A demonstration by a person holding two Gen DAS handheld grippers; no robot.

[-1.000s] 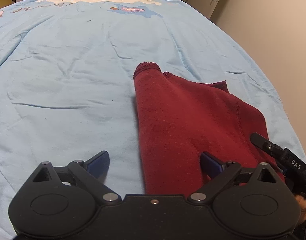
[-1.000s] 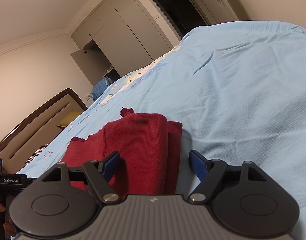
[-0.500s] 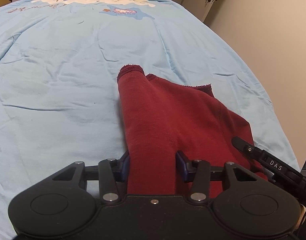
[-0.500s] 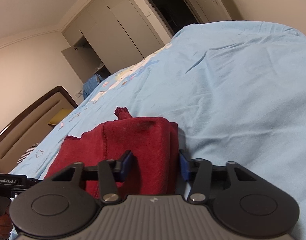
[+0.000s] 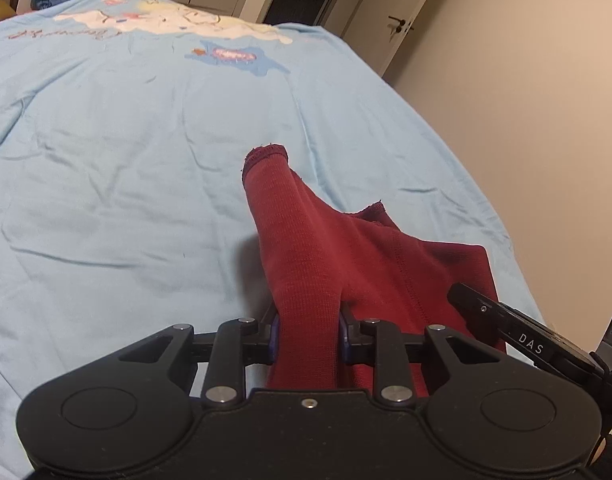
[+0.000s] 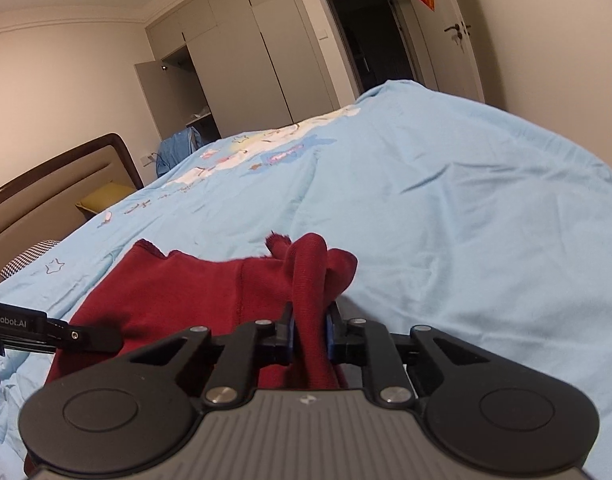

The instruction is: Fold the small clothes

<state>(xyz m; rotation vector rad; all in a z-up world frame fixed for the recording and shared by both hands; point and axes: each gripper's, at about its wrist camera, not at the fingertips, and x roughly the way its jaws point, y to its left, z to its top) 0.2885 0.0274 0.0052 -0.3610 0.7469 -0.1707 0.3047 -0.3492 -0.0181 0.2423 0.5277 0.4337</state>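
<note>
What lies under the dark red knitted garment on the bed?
Under the dark red knitted garment only the light blue printed quilt shows, spreading out around it. Whatever sits directly beneath the cloth is covered.

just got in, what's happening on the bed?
A person holds two handheld tongs over a dark red garment on the light blue bedspread. The left tongs are closing on a bunched fold at one near corner; the right tongs are closing on the other. The cloth is pinched between both sets of pads, and its near edge is raised off the bed, apparently starting a fold.
</note>
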